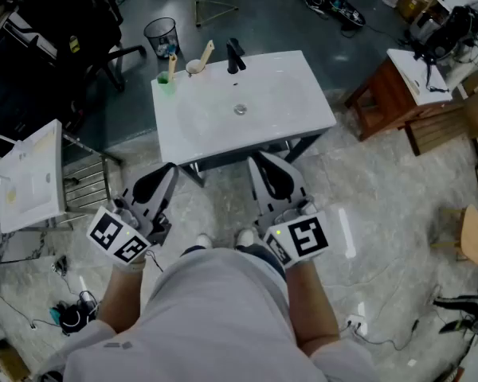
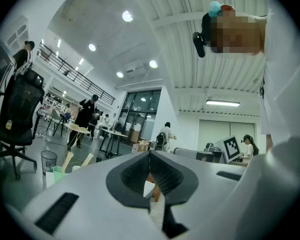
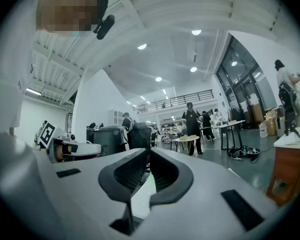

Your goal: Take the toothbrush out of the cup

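In the head view a white sink stands ahead of me. At its far left corner is a green cup with a wooden-handled toothbrush upright in it. Beside it a white cup holds a second wooden brush. My left gripper and right gripper are level, shut and empty, short of the sink's near edge. The left gripper view shows the left gripper with jaws together, and the green cup and toothbrush far left. The right gripper holds nothing.
A black faucet stands at the sink's back edge, with the drain mid-basin. A wire bin and a black office chair lie beyond on the left. A white rack stands left; a wooden table stands right.
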Available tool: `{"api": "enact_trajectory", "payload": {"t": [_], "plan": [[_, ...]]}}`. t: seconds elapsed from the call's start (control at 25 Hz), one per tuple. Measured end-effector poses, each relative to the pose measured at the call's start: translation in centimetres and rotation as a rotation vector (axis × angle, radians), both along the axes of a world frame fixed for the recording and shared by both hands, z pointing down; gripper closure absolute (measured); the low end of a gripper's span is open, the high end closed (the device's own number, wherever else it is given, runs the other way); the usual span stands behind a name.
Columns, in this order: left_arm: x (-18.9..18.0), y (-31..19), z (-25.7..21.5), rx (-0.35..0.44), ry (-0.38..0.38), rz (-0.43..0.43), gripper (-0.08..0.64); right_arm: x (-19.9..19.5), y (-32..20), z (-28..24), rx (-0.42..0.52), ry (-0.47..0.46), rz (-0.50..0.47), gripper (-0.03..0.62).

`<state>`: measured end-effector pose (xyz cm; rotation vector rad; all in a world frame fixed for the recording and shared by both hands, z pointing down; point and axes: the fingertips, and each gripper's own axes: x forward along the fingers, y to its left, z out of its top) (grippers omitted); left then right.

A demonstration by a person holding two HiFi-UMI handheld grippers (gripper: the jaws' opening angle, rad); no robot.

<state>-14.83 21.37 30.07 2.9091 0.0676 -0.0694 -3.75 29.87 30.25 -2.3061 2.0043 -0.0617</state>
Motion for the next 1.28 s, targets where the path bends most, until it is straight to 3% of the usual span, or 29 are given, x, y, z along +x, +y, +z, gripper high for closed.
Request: {"api": "enact_trajectory", "payload": {"t": [0.36,0.64,0.92,1.28], "plan": [[0.3,1.4,0.4,-0.006,-0.019,0.020,0.541,0.8,1.9,0.5,-0.007,-0.027,0.053,0.557],[2.1,2.4,1.2,-0.009,-0.035,0.019,0.541,3.5,4.5,1.5,0.020,-0.088,0.115,0.555],[5.0,3.8,1.3,0.011,-0.041,-0.022,0.541,7.4,7.3,1.8,0.030,-0.114,0.084,0.555],[6.6,4.7,3.0,-0.026,-0.049,-0.096,0.541,10.6,7.2,2.8,0.032,-0.125,0.017,0.555]]}}
